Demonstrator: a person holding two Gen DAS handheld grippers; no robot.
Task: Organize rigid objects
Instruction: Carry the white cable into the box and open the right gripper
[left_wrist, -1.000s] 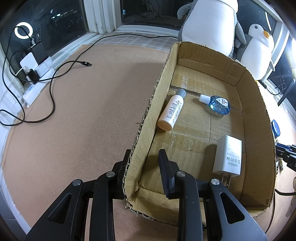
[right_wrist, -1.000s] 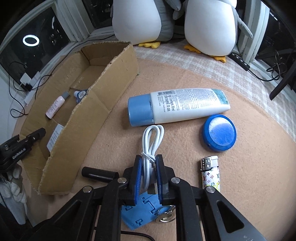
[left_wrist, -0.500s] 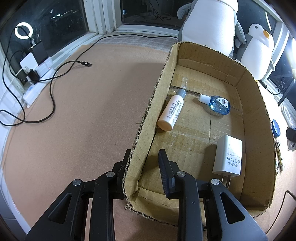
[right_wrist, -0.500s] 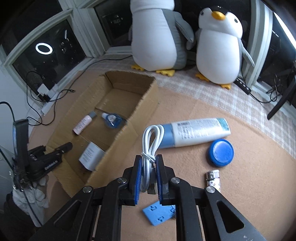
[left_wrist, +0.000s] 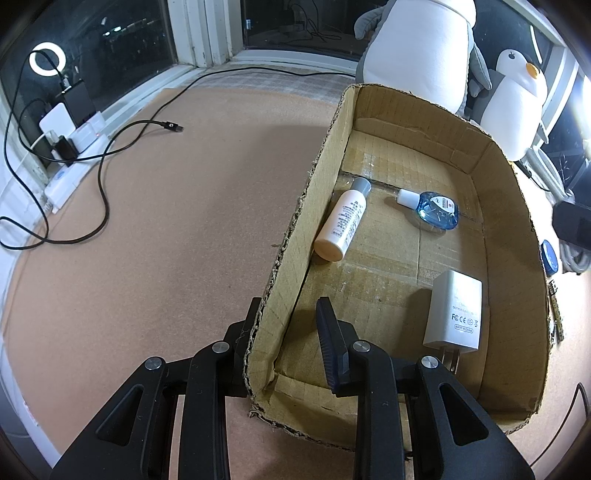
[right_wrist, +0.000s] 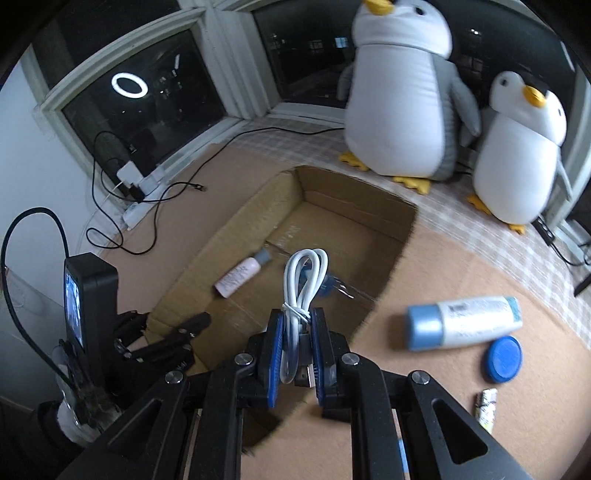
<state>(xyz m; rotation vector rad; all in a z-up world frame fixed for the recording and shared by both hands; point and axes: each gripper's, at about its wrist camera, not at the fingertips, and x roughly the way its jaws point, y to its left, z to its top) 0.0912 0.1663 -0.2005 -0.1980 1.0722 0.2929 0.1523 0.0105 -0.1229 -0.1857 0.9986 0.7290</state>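
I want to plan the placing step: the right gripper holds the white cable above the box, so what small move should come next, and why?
Probably lower the right gripper a little toward the bare floor of the cardboard box, then release. It is shut on the coiled white cable, which hangs over the open box, and the left gripper clamps the box wall steady. The small bottle lies to the left.

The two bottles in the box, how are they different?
The pink bottle is long, slim and opaque with a grey cap; the blue bottle is short, squat and see-through with a white cap. The pink one lies against the box wall; the blue one lies mid-floor. Both lie flat.
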